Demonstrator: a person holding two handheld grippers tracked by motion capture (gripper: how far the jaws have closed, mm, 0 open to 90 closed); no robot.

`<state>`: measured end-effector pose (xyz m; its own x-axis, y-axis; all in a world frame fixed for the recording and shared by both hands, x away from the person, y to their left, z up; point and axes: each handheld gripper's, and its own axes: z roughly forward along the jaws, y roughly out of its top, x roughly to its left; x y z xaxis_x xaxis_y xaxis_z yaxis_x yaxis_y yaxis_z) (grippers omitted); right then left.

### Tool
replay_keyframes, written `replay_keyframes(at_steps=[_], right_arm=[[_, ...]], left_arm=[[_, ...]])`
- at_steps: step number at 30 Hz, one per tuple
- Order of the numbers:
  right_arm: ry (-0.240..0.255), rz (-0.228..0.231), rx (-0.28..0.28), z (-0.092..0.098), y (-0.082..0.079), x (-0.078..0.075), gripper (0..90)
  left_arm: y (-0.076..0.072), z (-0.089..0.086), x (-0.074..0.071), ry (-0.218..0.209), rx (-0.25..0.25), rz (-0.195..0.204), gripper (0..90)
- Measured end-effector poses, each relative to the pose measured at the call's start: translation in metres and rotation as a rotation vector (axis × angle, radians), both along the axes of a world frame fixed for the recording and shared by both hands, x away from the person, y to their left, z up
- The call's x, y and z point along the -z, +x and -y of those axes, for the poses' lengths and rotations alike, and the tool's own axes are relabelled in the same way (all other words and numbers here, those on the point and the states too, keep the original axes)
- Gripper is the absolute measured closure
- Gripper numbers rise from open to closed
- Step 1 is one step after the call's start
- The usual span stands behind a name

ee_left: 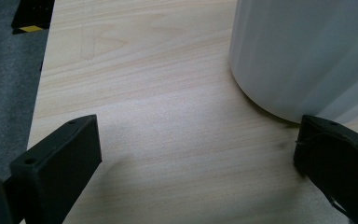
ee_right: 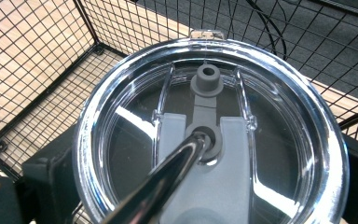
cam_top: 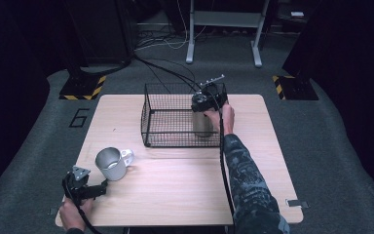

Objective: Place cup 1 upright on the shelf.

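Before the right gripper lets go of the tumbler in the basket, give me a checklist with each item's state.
1. Right gripper jaws on either side of the tumbler: ok, both sit against its sides under the lid in the right gripper view.
2. Tumbler inside the wire basket: ok, mesh walls surround it.
3. Tumbler resting on the basket floor: cannot tell, its base is hidden.
4. Clear lid seated, metal straw through it: ok.
5. Left gripper open and holding nothing: ok, jaws stand wide apart over the table.
6. Steel mug upright on the table, outside the basket: ok.
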<state>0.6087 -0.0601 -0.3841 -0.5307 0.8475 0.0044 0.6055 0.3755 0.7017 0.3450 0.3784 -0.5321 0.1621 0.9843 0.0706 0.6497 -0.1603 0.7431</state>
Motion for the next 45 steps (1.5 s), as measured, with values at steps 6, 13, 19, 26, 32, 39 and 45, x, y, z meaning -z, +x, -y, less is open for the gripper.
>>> replay_keyframes(at_steps=[6,13,19,26,32,39,45], right_arm=[[-0.006,-0.008,-0.005,0.0,-0.001,-0.001,2.9],[-0.006,-0.032,-0.008,0.006,-0.002,-0.002,2.6],[-0.004,-0.015,-0.013,0.008,-0.008,-0.012,0.0],[0.027,0.012,-0.029,0.02,-0.023,-0.032,0.0],[0.062,0.034,-0.051,0.029,-0.038,-0.046,0.0],[0.082,0.081,-0.072,0.043,-0.064,-0.061,0.0],[0.093,0.092,-0.084,0.057,-0.09,-0.063,0.0]], left_arm=[[0.0,0.0,0.0,0.002,0.004,-0.004,0.5],[0.0,-0.001,-0.001,0.01,0.009,-0.013,0.5],[-0.001,-0.002,-0.002,0.02,0.017,-0.021,0.5],[0.0,-0.001,-0.002,0.019,0.016,-0.021,0.5],[0.0,-0.001,-0.001,0.018,0.014,-0.013,0.5],[0.0,-0.001,-0.001,0.016,0.004,-0.011,0.5],[0.0,-0.001,-0.001,0.015,0.005,-0.01,0.5]])
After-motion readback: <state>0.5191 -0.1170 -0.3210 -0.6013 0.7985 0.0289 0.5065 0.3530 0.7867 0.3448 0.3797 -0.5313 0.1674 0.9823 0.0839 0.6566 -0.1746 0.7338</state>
